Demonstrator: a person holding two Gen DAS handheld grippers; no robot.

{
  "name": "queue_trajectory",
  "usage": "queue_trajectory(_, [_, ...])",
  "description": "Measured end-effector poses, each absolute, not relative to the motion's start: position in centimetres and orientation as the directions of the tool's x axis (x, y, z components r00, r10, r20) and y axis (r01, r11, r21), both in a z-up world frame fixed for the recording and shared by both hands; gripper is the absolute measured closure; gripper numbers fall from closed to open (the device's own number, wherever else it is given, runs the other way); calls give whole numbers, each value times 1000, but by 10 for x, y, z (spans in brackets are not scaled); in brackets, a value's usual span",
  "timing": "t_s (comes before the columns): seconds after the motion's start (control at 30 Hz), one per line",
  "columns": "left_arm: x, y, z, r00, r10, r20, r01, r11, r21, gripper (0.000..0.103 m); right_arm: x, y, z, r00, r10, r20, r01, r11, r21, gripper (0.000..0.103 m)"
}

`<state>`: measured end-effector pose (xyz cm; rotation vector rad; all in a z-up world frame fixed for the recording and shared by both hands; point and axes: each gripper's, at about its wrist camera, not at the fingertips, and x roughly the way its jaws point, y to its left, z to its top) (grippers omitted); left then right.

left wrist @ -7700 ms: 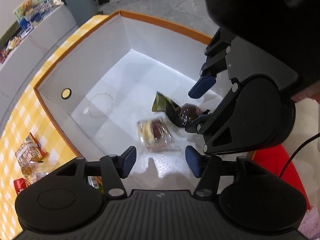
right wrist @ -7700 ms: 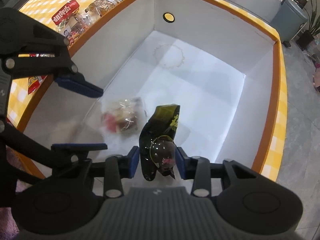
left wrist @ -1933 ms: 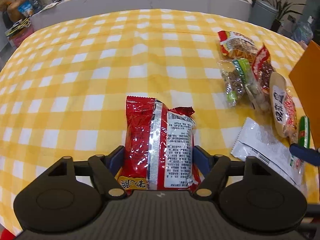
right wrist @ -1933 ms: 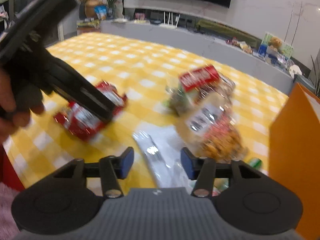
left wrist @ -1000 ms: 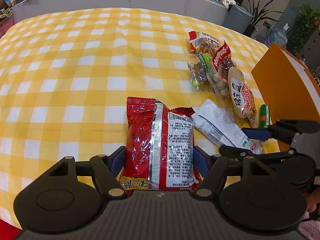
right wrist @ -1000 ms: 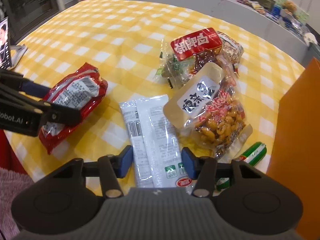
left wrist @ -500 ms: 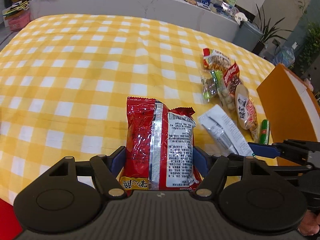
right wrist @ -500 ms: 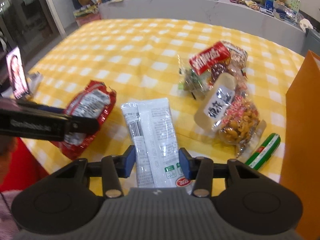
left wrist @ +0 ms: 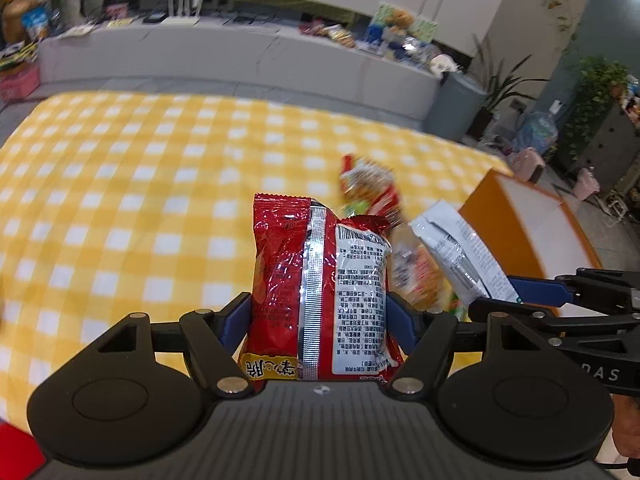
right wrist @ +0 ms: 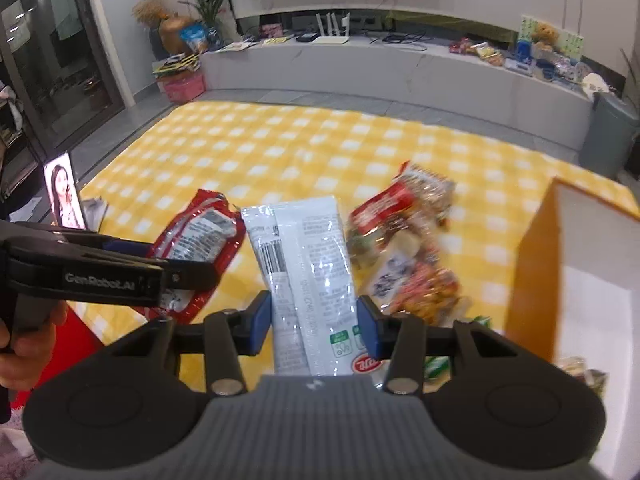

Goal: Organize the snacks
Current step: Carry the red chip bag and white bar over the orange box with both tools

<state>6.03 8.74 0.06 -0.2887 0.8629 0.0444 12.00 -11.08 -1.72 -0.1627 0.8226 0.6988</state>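
My left gripper is shut on a red snack bag with a silver seam and holds it lifted above the yellow checked table. My right gripper is shut on a white snack packet, also lifted. In the right wrist view the left gripper and the red bag show at the left. In the left wrist view the right gripper with the white packet shows at the right.
A pile of several snack bags lies on the table, with a green stick snack beside it. The orange box with white inside stands at the right. A phone stands at the table's left edge.
Both grippers have risen and tilted up with their packets, lifting them off the table. The room beyond the table now shows in both views.
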Motion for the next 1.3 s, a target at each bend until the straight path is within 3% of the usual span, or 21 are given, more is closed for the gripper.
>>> queue_trajectory(0.53, [137, -35, 52, 673, -255, -694, 120, 964, -237, 22, 168, -220, 35, 567, 310, -763, -496, 868, -17, 58])
queue_trajectory(1.03, [233, -150, 9, 532, -223, -817, 276, 958, -81, 22, 237, -298, -7, 476, 160, -865, -427, 901, -69, 58])
queue_trajectory(1.3, [261, -175, -17, 463, -245, -852, 335, 938, -88, 22, 254, -312, -35, 449, 153, -880, -477, 874, -91, 58])
